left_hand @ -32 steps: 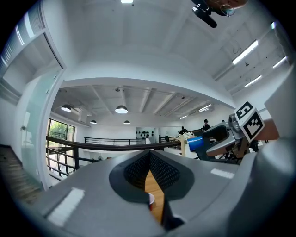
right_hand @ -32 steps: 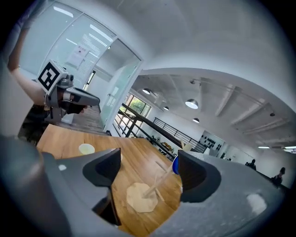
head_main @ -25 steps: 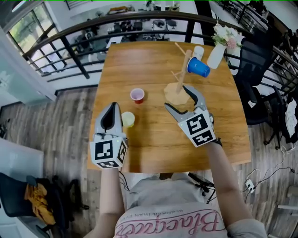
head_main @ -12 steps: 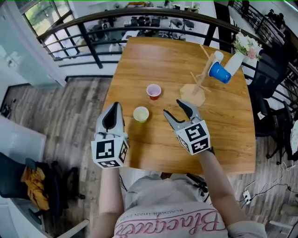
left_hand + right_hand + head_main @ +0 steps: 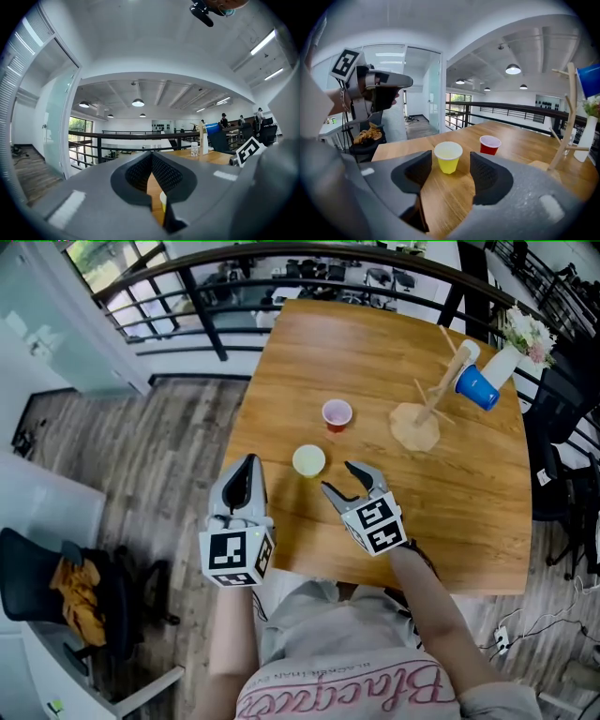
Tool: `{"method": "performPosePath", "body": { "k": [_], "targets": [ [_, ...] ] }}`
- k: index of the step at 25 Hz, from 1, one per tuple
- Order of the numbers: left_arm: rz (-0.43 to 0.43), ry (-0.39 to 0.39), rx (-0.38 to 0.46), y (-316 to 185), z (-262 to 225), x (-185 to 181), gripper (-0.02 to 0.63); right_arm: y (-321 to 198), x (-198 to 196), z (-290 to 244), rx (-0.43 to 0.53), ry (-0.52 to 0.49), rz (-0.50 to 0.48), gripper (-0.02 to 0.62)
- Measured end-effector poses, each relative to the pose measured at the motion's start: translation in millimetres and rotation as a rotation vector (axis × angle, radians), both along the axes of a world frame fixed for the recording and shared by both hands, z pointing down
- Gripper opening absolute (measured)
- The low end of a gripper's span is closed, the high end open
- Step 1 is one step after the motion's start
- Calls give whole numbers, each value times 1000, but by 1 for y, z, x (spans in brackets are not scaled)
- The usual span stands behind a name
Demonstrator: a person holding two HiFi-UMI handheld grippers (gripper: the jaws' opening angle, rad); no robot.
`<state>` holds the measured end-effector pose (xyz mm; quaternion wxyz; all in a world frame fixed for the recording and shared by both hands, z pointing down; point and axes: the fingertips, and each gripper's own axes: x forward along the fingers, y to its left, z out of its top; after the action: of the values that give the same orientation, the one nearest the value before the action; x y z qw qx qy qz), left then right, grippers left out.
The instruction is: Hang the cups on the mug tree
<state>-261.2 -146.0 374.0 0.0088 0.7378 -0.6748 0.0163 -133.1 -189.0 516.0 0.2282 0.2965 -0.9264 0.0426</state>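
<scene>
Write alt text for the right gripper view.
The right tool has its jaws apart and empty, having just closed partway, and is aimed at an upright yellow disposable cup just beyond their tips on a wooden table. A red disposable cup stands farther back. A wooden mug tree bearing a blue cup is at right, and the left tool hovers upper left.

In the head view the left tongs (image 5: 246,470) sit lower left of centre. Their jaws are pressed together and point up the frame, and the left forearm (image 5: 231,634) runs straight down behind them. The right tongs (image 5: 341,478) sit just right of centre, angled toward the upper left. Their jaws stand partway apart, having just been closing, with nothing between them. The right forearm (image 5: 433,610) slants to the lower right.
</scene>
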Motion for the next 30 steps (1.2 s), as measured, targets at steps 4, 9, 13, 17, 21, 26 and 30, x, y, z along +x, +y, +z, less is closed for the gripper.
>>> {"method": "performPosePath", "body": {
  "k": [4, 9, 13, 17, 21, 26, 30],
  "targets": [
    [-15, 8, -31, 3, 13, -9, 12, 1, -11, 30, -56, 29, 6, 255],
    [-24, 12, -52, 5, 23, -17, 12, -8, -22, 57, -99, 54, 24, 256],
    [-29, 7, -71, 8, 30, -26, 12, -19, -36, 70, -120, 36, 54, 255],
    [-42, 0, -88, 14, 35, -31, 12, -28, -47, 84, -121, 67, 42, 259],
    [-67, -18, -99, 24, 36, -44, 12, -40, -59, 90, -123, 85, 40, 257],
    [-113, -18, -108, 35, 39, -62, 12, -48, -69, 98, -140, 119, 49, 263],
    [-126, -16, -112, 38, 41, -69, 12, -52, -74, 97, -141, 110, 73, 332]
  ]
}}
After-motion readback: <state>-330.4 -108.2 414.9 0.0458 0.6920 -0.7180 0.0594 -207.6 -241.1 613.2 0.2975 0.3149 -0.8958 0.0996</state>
